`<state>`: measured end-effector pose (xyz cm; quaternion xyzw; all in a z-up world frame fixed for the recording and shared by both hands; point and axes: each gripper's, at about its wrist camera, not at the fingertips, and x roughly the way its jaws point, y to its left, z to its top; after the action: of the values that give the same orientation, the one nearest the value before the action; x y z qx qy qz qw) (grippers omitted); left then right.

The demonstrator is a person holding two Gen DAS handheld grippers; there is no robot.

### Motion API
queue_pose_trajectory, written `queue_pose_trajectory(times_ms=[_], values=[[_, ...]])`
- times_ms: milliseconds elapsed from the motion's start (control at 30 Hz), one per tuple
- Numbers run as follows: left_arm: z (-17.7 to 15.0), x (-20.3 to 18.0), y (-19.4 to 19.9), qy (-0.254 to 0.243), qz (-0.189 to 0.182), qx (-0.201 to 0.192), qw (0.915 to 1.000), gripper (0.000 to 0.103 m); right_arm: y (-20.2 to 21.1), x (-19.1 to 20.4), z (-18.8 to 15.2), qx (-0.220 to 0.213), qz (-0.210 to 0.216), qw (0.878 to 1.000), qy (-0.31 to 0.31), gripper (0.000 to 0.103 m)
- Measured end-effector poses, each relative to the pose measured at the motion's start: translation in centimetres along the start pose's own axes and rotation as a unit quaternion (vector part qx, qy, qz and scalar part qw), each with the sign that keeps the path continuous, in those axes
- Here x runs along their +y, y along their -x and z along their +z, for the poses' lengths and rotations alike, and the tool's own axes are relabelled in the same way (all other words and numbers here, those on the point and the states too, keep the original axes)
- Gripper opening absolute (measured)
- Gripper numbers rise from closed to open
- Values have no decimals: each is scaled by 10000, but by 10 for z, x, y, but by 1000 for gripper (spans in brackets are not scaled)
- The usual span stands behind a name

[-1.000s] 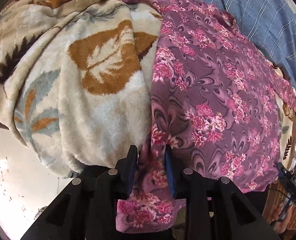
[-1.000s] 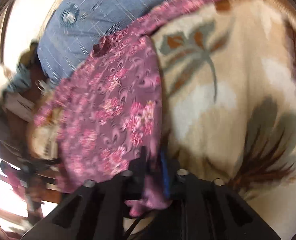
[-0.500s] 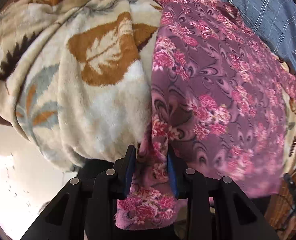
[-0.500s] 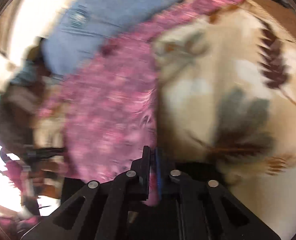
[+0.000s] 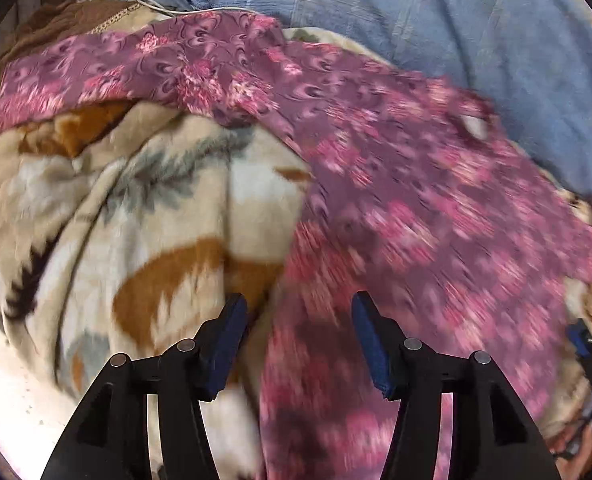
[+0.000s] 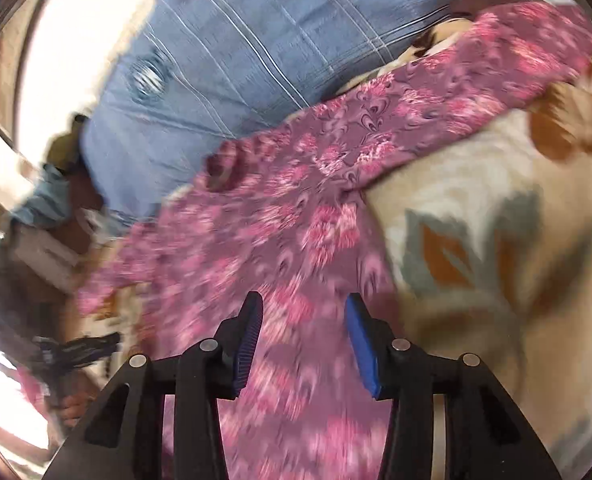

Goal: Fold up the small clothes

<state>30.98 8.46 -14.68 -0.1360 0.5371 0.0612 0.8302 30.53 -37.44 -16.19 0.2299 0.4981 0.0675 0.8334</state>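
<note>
A purple garment with pink flowers (image 5: 396, 184) lies spread over a cream fleece blanket (image 5: 143, 216) with brown and grey leaves. One sleeve reaches to the far left. My left gripper (image 5: 298, 312) is open, its blue-padded jaws wide apart just above the garment's near left edge. In the right wrist view the same garment (image 6: 287, 224) runs from the near middle up to the far right. My right gripper (image 6: 304, 316) is open over its near edge and holds nothing. Both views are motion-blurred.
A blue checked sheet or cushion (image 5: 436, 12) lies behind the garment, also in the right wrist view (image 6: 223, 52). A white cord (image 5: 155, 4) lies at the far left. A pale floor (image 5: 11, 392) shows at the lower left. Clutter (image 6: 43, 264) sits at the left.
Both grippers were shut on the garment's edge and have now opened and let it go. Both cameras have moved forward and tilted, so more of the garment and blue sheet shows.
</note>
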Motion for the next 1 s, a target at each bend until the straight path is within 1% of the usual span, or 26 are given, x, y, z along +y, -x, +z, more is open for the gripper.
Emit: queue_pose_trajectory(times_ms=[33,67,100,133,167,200,233,267,300,333,367,433,467,500,567,600,667,700,767,867,933,967,1000], values=[[7,0,-13,82,167,47,9998,54,-10,1,5,7,-175,9998,32,44],[11,-1,-26,160,215,121,9996,54,-20,-2,10,23,-376,9993,34,42],[14,0,-40,243,285,221,9991,54,-30,-5,14,84,-434,9990,21,27],[15,1,-52,293,367,313,9984,58,-39,-8,15,184,-512,9985,85,17],[14,0,-52,274,392,80,9988,59,-38,-14,12,210,-621,9977,149,3],[15,-2,-52,213,398,9,9990,59,-37,-18,12,167,-579,9980,186,2],[14,-7,-52,83,468,70,9988,57,-35,-21,13,196,-488,9985,152,2],[13,-8,-50,53,432,80,9990,54,-30,-25,14,210,-404,9989,88,3],[10,-10,-45,39,313,79,9995,47,-19,-33,17,151,-217,9996,-55,5],[8,-12,-39,24,122,73,9999,46,-11,-39,24,53,-135,9998,-147,10],[8,-15,-33,11,-12,54,10000,46,5,-52,33,-147,-144,9994,-284,15],[10,-27,-21,-48,-232,-64,9997,46,41,-92,58,-715,-245,9943,-753,27],[12,-32,-16,-88,-289,-119,9995,46,53,-107,66,-899,-339,9910,-937,42],[15,-40,-12,-132,-378,-184,9990,47,71,-133,79,-1203,-530,9834,-1251,50],[23,-60,-4,-254,-573,-276,9977,48,97,-175,97,-1663,-723,9677,-1751,53],[27,-72,-5,-319,-651,-307,9969,48,108,-200,105,-1864,-819,9576,-2039,53],[34,-87,-12,-375,-738,-342,9960,48,117,-232,116,-2035,-1017,9438,-2397,53],[37,-96,-19,-363,-732,-338,9961,48,116,-246,121,-2083,-1048,9388,-2535,53],[44,-111,-39,-323,-759,-261,9962,48,108,-263,128,-2092,-965,9347,-2707,53],[43,-128,-73,-366,-606,13,9975,48,91,-279,135,-2110,-939,9300,-2861,54],[39,-138,-72,-609,-338,-289,9971,50,86,-286,136,-2238,-1007,9224,-2981,56],[37,-141,-73,-734,-280,-318,9964,50,85,-288,137,-2343,-955,9197,-3003,56],[37,-142,-75,-779,-248,-303,9962,50,85,-288,138,-2398,-943,9191,-2980,50]])
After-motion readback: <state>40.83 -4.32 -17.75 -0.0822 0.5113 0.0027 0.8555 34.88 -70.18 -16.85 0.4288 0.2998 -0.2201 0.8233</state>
